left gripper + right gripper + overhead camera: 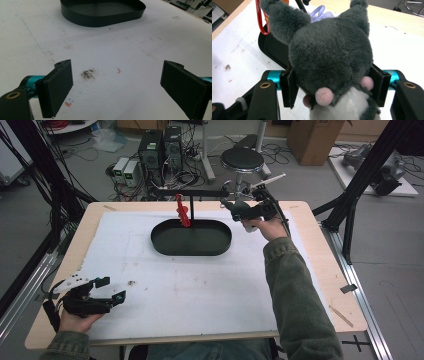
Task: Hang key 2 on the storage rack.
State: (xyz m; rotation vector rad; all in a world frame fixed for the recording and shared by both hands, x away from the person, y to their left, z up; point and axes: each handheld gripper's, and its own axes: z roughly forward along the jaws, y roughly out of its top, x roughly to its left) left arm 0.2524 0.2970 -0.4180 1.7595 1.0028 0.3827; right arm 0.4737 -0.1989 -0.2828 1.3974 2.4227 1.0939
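My right gripper (246, 213) is shut on a grey plush toy (329, 55) with a white belly and pink dots. It holds the toy above the table's back right, just right of a black oval tray (191, 238). The pads press on both sides of the toy's body, and a lilac plastic loop (319, 13) shows behind its head. A red hook (183, 213) hangs from a black T-shaped stand (200, 193) over the tray's far rim. My left gripper (109, 290) rests at the front left, and in the left gripper view it (117, 66) is wide open over the bare white sheet.
A white sheet (200, 290) covers the wooden table (327, 285). Small stains (87, 74) mark the sheet ahead of the left gripper. Beyond the table's far edge stand a black stool (242, 160), computer cases (161, 147) and cables. Black frame posts (360, 190) stand at the right.
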